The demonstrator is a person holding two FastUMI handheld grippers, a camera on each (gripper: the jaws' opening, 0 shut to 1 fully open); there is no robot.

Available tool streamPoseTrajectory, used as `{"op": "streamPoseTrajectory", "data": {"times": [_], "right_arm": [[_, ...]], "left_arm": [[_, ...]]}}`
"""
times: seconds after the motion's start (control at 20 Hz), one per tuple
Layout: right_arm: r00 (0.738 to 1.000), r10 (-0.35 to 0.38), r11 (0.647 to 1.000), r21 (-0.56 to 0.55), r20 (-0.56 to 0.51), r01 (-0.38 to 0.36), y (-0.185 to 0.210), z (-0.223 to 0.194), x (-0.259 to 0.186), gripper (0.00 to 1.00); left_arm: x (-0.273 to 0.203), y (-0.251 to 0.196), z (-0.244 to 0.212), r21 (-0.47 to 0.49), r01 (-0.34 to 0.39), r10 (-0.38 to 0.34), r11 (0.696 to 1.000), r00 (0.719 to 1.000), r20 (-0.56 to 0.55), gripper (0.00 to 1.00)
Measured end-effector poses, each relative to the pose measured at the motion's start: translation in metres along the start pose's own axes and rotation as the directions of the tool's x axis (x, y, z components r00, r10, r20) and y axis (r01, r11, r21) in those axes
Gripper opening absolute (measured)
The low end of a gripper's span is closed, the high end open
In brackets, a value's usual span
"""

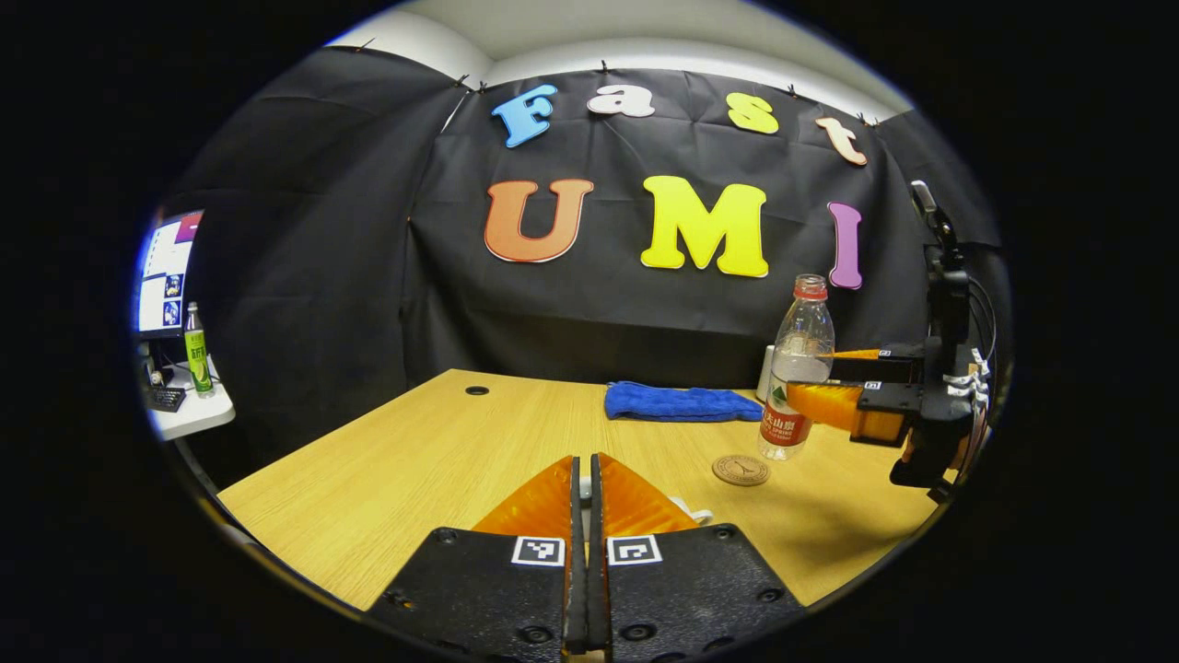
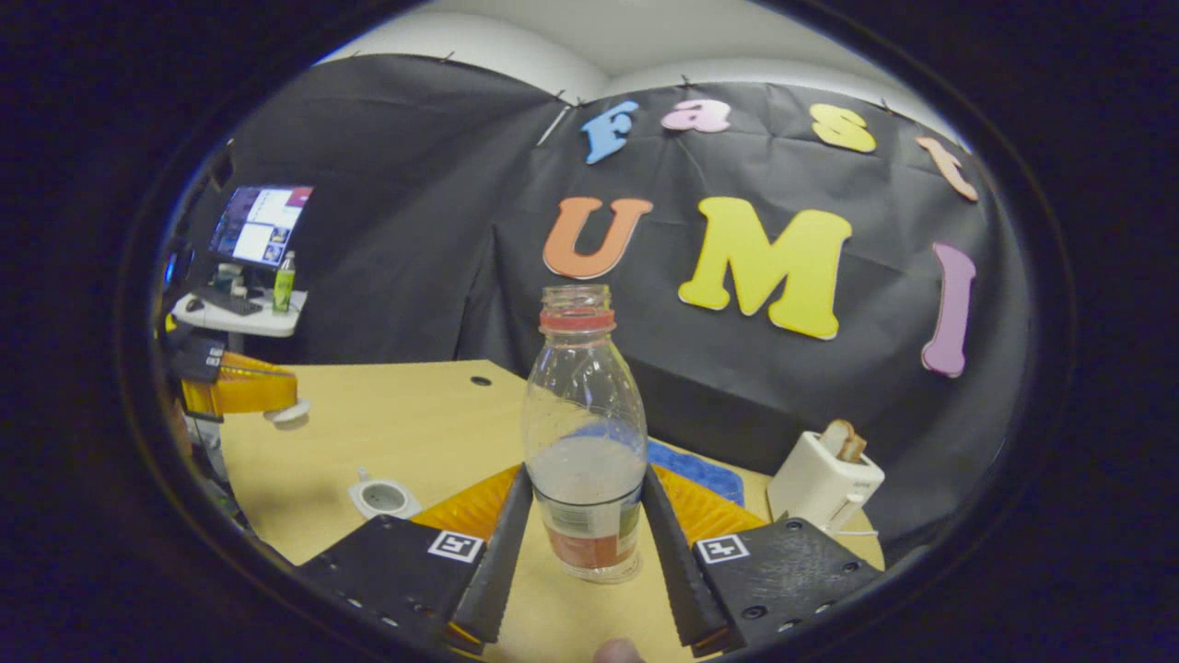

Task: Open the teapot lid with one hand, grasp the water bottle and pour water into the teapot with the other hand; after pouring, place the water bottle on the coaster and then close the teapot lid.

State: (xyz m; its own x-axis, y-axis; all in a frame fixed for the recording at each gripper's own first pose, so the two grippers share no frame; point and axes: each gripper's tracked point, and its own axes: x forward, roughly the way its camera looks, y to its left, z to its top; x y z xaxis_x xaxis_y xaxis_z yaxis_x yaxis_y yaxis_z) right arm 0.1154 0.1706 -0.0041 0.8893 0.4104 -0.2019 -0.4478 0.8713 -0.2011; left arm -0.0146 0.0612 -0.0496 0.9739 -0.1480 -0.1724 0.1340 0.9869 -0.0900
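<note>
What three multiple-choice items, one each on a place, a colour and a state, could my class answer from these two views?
1. Where is the coaster relative to the water bottle?
A under it; B beside it on the table; C on top of it.
2. What colour is the cloth?
A red; B green; C blue.
3. How is the teapot?
A lid on; B open, lid off; C tipped over.

Key:
1 B: the coaster lies bare next to the bottle's base.
2 C: the folded cloth is plainly blue.
3 B: its mouth is uncovered, and the left gripper holds the lid apart from it.
</note>
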Motion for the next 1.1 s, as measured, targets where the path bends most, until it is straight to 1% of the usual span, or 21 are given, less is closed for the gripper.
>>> {"op": "streamPoseTrajectory", "data": {"times": [0.2,0.4,0.45,0.5,0.65,0.9,1.1], "right_arm": [[1.0,-0.022,0.994,0.109,-0.008,0.023,-0.025,-0.009,0.017,0.7],[0.999,-0.015,0.979,0.201,-0.036,0.022,-0.033,-0.025,0.038,0.69],[0.999,-0.023,0.978,0.206,-0.045,0.031,-0.037,-0.029,0.045,0.69],[0.998,-0.025,0.976,0.213,-0.051,0.036,-0.039,-0.055,0.054,0.69],[0.997,-0.023,0.969,0.243,-0.072,0.04,-0.039,-0.062,0.066,0.69],[0.995,-0.036,0.963,0.262,-0.096,0.06,-0.04,-0.074,0.079,0.69],[0.993,-0.036,0.961,0.269,-0.113,0.066,-0.038,-0.082,0.085,0.7]], "left_arm": [[0.001,-0.007,-0.002,0.013,0.009,-0.009,1.0,1.0,-0.008,0.03],[0.002,-0.003,-0.002,0.014,0.001,-0.001,1.0,1.0,-0.007,0.03],[0.003,-0.001,-0.002,0.016,-0.005,0.005,1.0,1.0,-0.009,0.03],[0.003,0.002,-0.003,0.019,-0.011,0.011,1.0,1.0,-0.011,0.03],[0.004,0.004,-0.006,0.019,-0.017,0.017,1.0,1.0,-0.017,0.03],[0.006,0.01,-0.01,0.029,-0.028,0.028,0.999,0.999,-0.025,0.03],[0.007,0.015,-0.011,0.019,-0.037,0.038,0.999,0.999,-0.029,0.03]]}}
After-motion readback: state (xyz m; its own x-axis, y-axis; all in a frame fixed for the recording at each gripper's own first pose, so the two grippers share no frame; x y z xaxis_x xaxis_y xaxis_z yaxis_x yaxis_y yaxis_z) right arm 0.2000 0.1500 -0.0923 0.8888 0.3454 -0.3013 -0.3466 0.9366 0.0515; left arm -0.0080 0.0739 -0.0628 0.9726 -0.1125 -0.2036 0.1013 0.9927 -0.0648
